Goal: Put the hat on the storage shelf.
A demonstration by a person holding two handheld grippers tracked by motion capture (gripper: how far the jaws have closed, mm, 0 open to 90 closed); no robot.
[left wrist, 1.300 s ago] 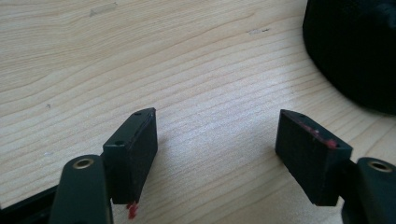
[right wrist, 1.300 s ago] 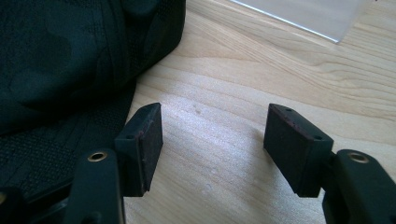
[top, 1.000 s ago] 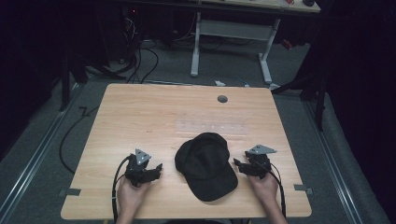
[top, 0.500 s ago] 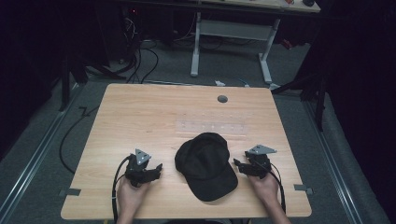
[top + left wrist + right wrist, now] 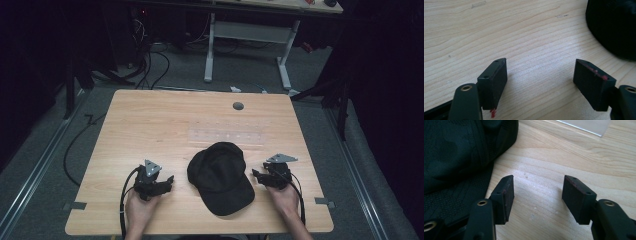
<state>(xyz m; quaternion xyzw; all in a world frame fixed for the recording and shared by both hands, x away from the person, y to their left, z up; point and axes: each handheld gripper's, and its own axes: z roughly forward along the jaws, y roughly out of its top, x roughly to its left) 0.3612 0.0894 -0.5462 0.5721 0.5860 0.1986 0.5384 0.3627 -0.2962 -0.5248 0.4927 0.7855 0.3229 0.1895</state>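
So, against the pictures from one second and half a second ago I find no change at all; the black cap [image 5: 221, 176] lies at the same place on the near part of the wooden surface [image 5: 150, 125], between my two grippers, and both hands rest where they were; for me this means the work on the cap is not yet begun, and I judge that we are in the pause before the first reach. The left gripper [image 5: 167, 183] sits near the cap on its left side, apart from it, its fingers [image 5: 494, 80] spread wide over bare wood; the right gripper [image 5: 256, 175] is just beside the cap, its fingers [image 5: 505, 195] also spread with nothing between them, and I cannot tell if the near one touches the fabric. The cap is soft dark cloth with a rounded crown toward the far side and a flat stiffer brim toward me; in the right gripper view I see a fine woven mesh texture and stitched seams. The surface is pale wood grain, smooth and a little shiny; a thin transparent strip [image 5: 227, 136] lies flat beyond the cap, and a small round grey cap-hole [image 5: 238, 106] near the far edge.
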